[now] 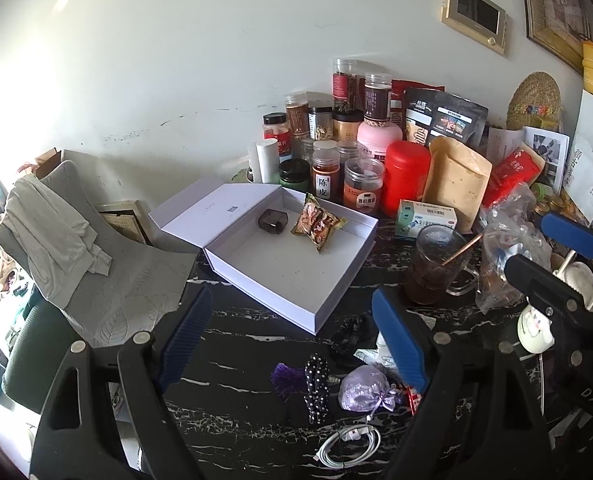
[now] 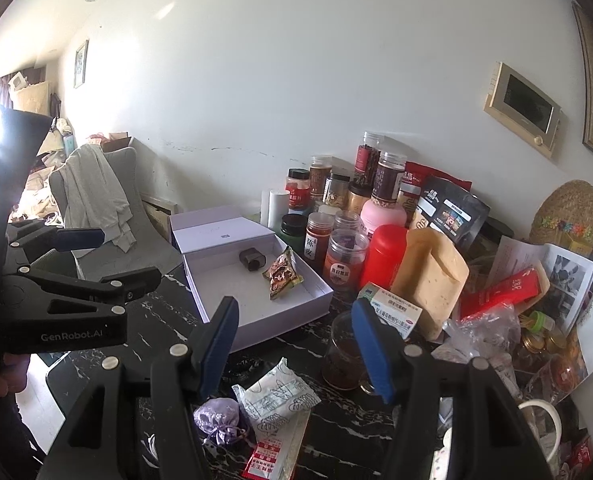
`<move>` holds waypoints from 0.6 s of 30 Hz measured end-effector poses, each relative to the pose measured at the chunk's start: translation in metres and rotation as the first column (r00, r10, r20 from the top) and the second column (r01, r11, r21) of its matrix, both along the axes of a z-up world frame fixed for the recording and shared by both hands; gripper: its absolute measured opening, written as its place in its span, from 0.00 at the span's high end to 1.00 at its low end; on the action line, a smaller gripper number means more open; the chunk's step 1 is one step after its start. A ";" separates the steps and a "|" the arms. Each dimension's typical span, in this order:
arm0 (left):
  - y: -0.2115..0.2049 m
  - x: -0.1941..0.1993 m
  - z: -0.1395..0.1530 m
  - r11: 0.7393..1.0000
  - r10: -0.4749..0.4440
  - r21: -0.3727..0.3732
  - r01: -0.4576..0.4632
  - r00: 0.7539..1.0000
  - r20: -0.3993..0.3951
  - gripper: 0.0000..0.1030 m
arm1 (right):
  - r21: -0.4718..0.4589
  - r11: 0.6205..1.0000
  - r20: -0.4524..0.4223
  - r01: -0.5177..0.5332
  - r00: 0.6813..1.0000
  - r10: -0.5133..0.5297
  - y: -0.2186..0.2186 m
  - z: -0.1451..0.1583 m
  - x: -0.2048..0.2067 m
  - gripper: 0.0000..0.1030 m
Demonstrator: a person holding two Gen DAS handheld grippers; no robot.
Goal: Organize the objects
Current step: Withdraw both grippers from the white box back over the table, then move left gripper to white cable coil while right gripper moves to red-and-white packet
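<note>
An open white box (image 1: 332,280) lies on the black marble table (image 1: 248,400), holding a small dark case (image 1: 270,220) and a snack packet (image 1: 318,224). My left gripper (image 1: 292,344) stands open above loose items: a purple sachet (image 1: 366,392), a polka-dot fabric piece (image 1: 316,384), a white cable (image 1: 348,446). My right gripper (image 2: 296,356) is open too, nothing between its pads, over a white printed packet (image 2: 276,400) and the sachet (image 2: 218,416). The box (image 2: 240,296) lies just beyond it. Each gripper shows in the other's view: right gripper (image 1: 552,256), left gripper (image 2: 116,258).
Many jars (image 1: 328,176) and pouches (image 1: 454,184) crowd the back against the wall. A glass mug of dark drink (image 1: 436,268) with a stick stands right of the box. Clutter and plastic bags (image 1: 508,256) fill the right. A chair with cloth (image 1: 76,248) is at the left.
</note>
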State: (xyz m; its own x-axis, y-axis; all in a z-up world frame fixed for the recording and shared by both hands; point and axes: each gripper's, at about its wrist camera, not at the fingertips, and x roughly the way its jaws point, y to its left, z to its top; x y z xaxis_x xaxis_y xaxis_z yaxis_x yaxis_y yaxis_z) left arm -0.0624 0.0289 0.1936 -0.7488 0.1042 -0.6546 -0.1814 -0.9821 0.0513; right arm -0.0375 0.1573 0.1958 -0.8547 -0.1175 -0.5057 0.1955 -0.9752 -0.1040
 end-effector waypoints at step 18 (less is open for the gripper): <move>0.009 0.057 -0.059 1.000 0.015 0.007 -0.015 0.999 0.052 0.20 | 0.002 1.000 0.071 -0.027 0.997 0.027 0.009 -0.043 0.037 0.37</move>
State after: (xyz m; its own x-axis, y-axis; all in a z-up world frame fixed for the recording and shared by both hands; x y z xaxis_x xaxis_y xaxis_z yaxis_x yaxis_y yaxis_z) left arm -0.0057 0.0381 0.1349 -0.7150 0.0985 -0.6921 -0.1692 -0.9850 0.0346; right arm -0.0007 0.1663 0.1523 -0.8132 -0.1380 -0.5654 0.2285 -0.9692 -0.0921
